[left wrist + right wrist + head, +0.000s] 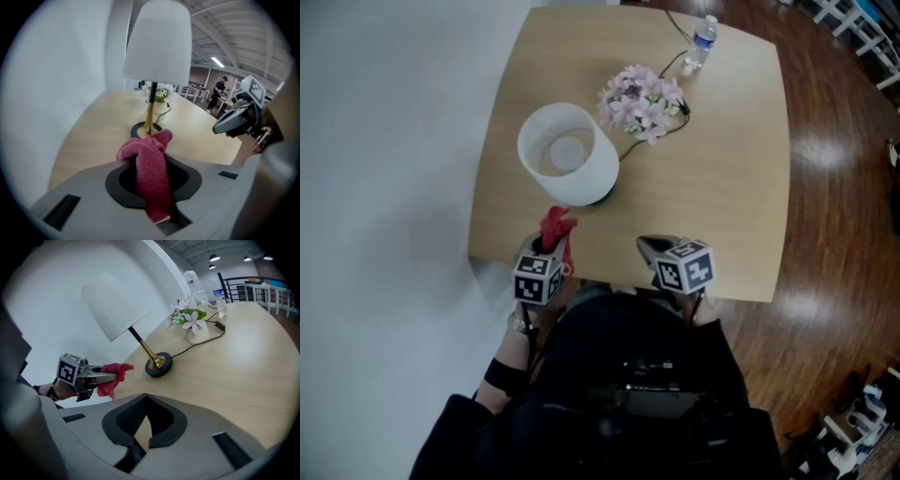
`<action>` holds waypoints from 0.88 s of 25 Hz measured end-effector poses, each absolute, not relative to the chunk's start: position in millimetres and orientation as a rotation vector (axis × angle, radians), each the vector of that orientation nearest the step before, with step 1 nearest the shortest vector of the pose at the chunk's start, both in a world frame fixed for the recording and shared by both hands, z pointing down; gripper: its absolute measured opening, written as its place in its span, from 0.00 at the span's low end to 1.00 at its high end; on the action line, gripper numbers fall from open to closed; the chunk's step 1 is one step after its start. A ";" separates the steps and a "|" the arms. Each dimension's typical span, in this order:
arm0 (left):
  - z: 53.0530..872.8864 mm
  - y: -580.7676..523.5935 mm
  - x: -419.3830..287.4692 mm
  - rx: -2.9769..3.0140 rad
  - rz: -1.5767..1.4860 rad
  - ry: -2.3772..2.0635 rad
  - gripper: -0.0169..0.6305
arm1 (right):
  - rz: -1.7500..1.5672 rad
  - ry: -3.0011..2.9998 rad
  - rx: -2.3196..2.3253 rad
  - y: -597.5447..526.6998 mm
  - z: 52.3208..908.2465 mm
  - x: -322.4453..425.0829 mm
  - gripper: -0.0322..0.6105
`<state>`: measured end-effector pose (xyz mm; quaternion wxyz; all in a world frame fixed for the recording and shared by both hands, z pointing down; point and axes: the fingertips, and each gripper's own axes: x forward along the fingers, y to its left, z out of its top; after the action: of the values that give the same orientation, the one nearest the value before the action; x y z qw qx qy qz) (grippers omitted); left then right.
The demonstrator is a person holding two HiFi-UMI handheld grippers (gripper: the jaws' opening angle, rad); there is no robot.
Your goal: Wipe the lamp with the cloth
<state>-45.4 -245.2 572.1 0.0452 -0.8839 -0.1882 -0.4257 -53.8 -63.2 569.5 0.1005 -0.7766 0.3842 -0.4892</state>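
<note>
The left tool [152, 187] has its jaws closed on a red, coarse-woven cloth [150, 173], with only the thickness of the fabric keeping them a little apart. The right tool [143, 423] is fully closed and holds nothing. It hangs over the near edge of the light wooden surface [722, 187].

The table lamp [567, 155], with a white drum shade, a brass stem and a round black base, stands on the left half of the surface, close to its left edge and not far from the near edge. The cloth is just in front of the lamp, above the near edge, and does not touch it yet.

The lamp is upright. Its long axis goes straight up from the base, and the open top of the shade faces the head camera. The cloth lies lengthwise between the jaws, and its bunched end sticks out forward toward the stem and base.

I judge that the step in hand is to bring the cloth to the lamp. To do it well, the bunched end should meet the shade first, with light pressure, because a tall lamp on a small base can tip. Strokes from top to bottom, following the axis, seem safest. The empty right tool could steady the base. The black cord [197, 345] runs from the base toward the pink flowers in a white pot [642, 101], so the strokes should stay away from that side.
</note>
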 end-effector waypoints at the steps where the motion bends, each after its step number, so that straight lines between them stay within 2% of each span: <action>1: 565.7 -236.9 -51.2 -2.697 -1.300 -0.618 0.16 | -1.442 1.124 -2.299 -63.8 568.5 -53.9 0.06; 8: 563.3 -207.5 -73.1 -2.664 -1.316 -0.775 0.16 | -1.421 1.063 -2.339 -62.2 561.9 -49.8 0.05; 16: 571.8 -195.6 -71.7 -2.622 -1.320 -0.815 0.16 | -1.418 1.034 -2.353 -50.2 559.8 -52.8 0.06; 22: 590.9 -144.5 -53.7 -2.578 -1.318 -0.873 0.16 | -1.428 0.982 -2.354 -23.3 564.3 -65.6 0.06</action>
<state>-53.7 -144.5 590.9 0.0585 -0.8510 -0.2882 -0.4351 -65.6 -23.3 564.3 0.1092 -0.8005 0.3339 -0.4855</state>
